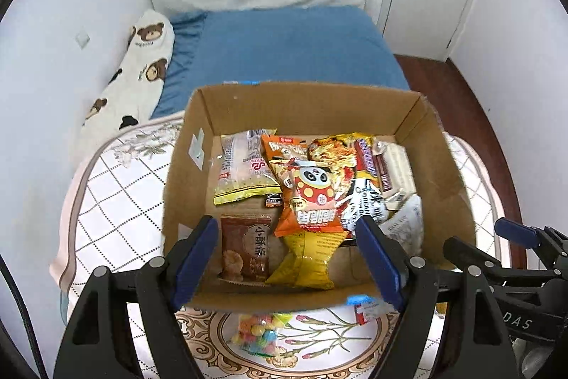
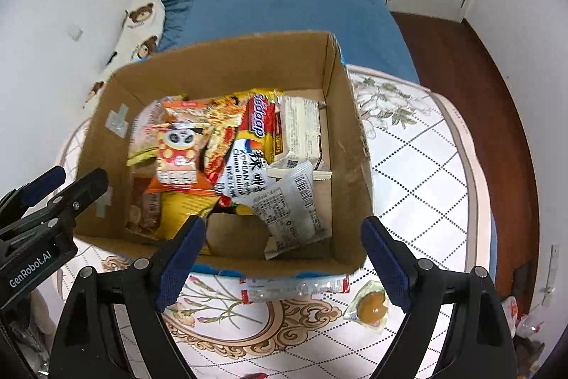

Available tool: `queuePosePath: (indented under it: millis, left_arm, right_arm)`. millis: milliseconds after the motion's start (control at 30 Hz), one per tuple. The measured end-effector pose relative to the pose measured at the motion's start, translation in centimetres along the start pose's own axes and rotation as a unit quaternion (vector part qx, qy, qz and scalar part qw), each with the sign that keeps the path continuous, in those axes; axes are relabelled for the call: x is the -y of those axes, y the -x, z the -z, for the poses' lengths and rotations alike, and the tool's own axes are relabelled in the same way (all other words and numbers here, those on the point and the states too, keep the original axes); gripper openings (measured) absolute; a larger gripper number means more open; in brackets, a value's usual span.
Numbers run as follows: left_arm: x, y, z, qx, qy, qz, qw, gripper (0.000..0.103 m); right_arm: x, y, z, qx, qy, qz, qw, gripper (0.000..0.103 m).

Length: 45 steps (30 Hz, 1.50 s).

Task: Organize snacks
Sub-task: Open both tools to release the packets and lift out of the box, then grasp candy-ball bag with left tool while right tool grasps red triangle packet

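**Quilted bed surface: snack box status**

Both grippers, left gripper [image 1: 287, 258] and right gripper [image 2: 282, 258], hang spread and empty above the cardboard box [image 1: 184, 173]. Box contents: panda snack bag [image 1: 312, 201], noodle packets, biscuits. Candy bag [image 1: 261, 333] lies outside, against the near wall.

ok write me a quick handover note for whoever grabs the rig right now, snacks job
Left gripper: open, nothing between its blue pads, hanging above the near side of the brown cardboard box.
Right gripper: open, empty, above the box's near edge.
Done: most packets are piled in the box, including the orange panda-print packet and the white noodle packet.
Left, all on the floral quilted cover in front of the box: clear bag of multicoloured candies, clear red-ended wrapper against the box's front wall, small round brown sweet in a clear wrapper.
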<state>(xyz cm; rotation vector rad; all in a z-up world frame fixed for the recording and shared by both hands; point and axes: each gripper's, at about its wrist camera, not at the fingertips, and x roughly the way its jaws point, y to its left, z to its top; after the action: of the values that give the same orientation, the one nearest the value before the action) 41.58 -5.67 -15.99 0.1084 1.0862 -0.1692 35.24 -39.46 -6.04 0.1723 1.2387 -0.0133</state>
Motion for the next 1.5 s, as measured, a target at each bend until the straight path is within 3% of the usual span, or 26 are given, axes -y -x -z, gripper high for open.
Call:
queuePosePath:
  millis: [300, 567, 700, 867, 1000, 1100, 1200, 1300, 1333, 1500]
  left_arm:
    - [-0.1, 5.0, 2.2, 0.042, 0.003, 0.012, 0.999, 0.079]
    - [-0.4, 8.2, 4.2, 0.063, 0.011, 0.015, 0.9979, 0.079]
    - [-1.1, 8.2, 6.2, 0.048, 0.012, 0.006, 0.9987, 0.079]
    - [-3.2, 5.5, 11.4, -0.005, 0.005, -0.042, 0.9991, 0.079]
    - [-5.4, 1.9, 15.3, -0.076, 0.013, -0.057, 0.9954, 0.079]
    - [-6.0, -0.5, 17.5, -0.111, 0.001, -0.071, 0.9912, 0.079]
    - [-6.0, -2.5, 18.6, -0.122, -0.025, -0.082, 0.9888, 0.079]
    - [-5.2, -4.1, 18.1, -0.13, -0.057, -0.084, 0.9863, 0.079]
    - [-4.8, -4.7, 17.7, -0.129, -0.073, -0.085, 0.9853, 0.079]
    - [-3.8, -8.1, 15.6, -0.148, -0.1, -0.063, 0.9819, 0.079]
  right_arm:
    - [-1.2, 6.1, 2.6, 0.056, 0.005, -0.009, 0.998, 0.091]
    - [-2.1, 9.3, 5.2, 0.076, -0.003, -0.032, 0.997, 0.091]
    - [-1.9, 7.9, 7.4, 0.035, -0.018, -0.066, 0.997, 0.091]
    - [-1.8, 1.9, 13.7, -0.074, -0.048, -0.096, 0.991, 0.091]
    - [-2.1, -4.3, 20.5, -0.183, -0.084, -0.117, 0.973, 0.09]
    - [-2.4, -7.8, 24.5, -0.233, -0.103, -0.114, 0.96, 0.086]
    - [-2.6, -10.6, 27.4, -0.269, -0.129, -0.122, 0.947, 0.071]
    - [-2.7, -12.2, 29.0, -0.269, -0.138, -0.119, 0.946, 0.058]
    - [-2.7, -12.3, 29.4, -0.264, -0.137, -0.116, 0.948, 0.046]
    - [-2.9, -11.5, 29.1, -0.231, -0.121, -0.097, 0.96, 0.042]
